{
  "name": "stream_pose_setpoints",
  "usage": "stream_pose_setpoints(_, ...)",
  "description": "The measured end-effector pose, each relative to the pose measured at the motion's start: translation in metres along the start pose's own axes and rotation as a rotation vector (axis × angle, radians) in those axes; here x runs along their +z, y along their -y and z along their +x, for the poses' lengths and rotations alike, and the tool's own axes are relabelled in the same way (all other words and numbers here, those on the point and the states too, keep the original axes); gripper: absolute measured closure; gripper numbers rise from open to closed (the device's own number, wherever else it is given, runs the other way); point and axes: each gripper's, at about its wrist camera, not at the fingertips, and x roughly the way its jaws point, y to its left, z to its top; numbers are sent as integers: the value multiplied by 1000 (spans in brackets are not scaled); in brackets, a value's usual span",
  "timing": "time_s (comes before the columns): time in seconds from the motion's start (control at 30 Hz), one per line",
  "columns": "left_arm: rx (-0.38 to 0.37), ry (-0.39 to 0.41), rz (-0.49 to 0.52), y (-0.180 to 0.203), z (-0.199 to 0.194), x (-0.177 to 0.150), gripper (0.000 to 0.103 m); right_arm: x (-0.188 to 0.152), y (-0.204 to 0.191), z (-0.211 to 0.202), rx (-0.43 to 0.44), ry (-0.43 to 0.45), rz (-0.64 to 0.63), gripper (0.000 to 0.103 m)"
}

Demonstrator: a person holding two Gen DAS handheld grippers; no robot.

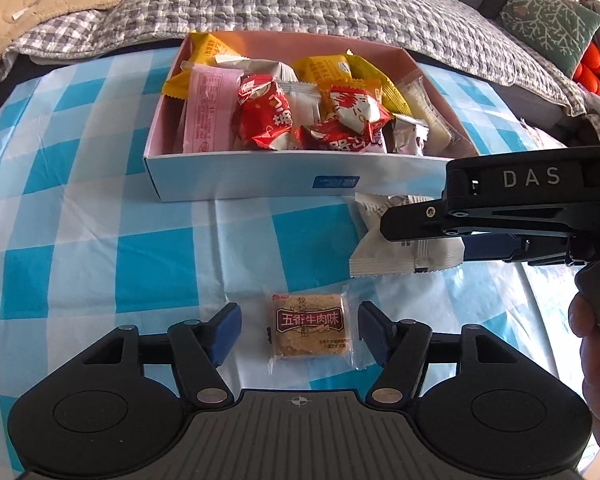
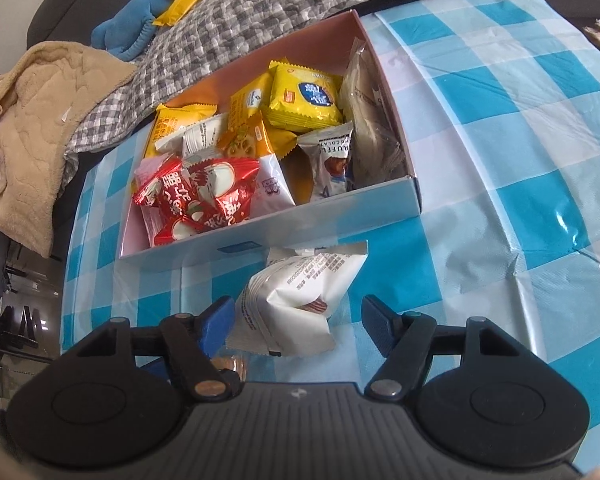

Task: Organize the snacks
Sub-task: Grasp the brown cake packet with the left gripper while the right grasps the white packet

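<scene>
**Two snacks bracketed ahead of boxing**

Left gripper (image 1: 299, 332) open, fingers either side of brown biscuit packet (image 1: 309, 327) on checked surface (image 1: 100, 240). Right gripper (image 2: 298, 326) open around white packet (image 2: 300, 300) just before box (image 2: 260, 236). Next, probably: close, lift, drop into box

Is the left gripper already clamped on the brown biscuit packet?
No, the left gripper is open, with the brown biscuit packet lying untouched between its pads.

Tablecloth (image 1: 100, 184): blue-and-white check. Box (image 1: 260, 178): pale blue outside, pink inside. Packets in the box: red-and-white (image 1: 264, 114), yellow (image 2: 304, 98), pink (image 1: 206, 112). Loose packet (image 2: 300, 300): white. Beef-flavour snack (image 1: 309, 330): brown in clear wrap. Quilt (image 1: 300, 4): grey-and-white check. Tongs' pads (image 1: 226, 332): blue.
</scene>
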Motion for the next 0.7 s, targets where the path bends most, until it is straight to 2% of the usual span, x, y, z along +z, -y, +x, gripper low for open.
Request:
stream_pose_setpoints(0.03,1,-5,4,1,2,-1,38,-1,-1,1,0,1,-4,37)
stream_pose_setpoints(0.2,32,8,45,10,5,-4,39,-2,-4,0,12,17,-17,52)
stream_pose_setpoints(0.23,36,10,59,11,5,-4,42,-2,-3,1,17,14,-15,53)
stream_pose_setpoints(0.27,38,12,66,11,5,-4,51,-2,-2,0,22,11,-10,55)
stream_pose_setpoints(0.33,37,10,56,9,4,-3,55,-2,-1,-1,30,14,-4,58)
stream_pose_setpoints(0.37,36,14,49,8,4,-2,63,-2,-2,-2,34,17,-3,59)
stream_pose_setpoints(0.53,52,29,13,-1,0,2,65,1,-1,-9,56,36,5,66)
stream_pose_setpoints(0.6,53,27,6,-2,0,2,65,1,-1,-13,76,39,9,75)
stream_pose_setpoints(0.7,49,35,8,-2,-1,3,66,2,-1,-12,77,28,-1,79)
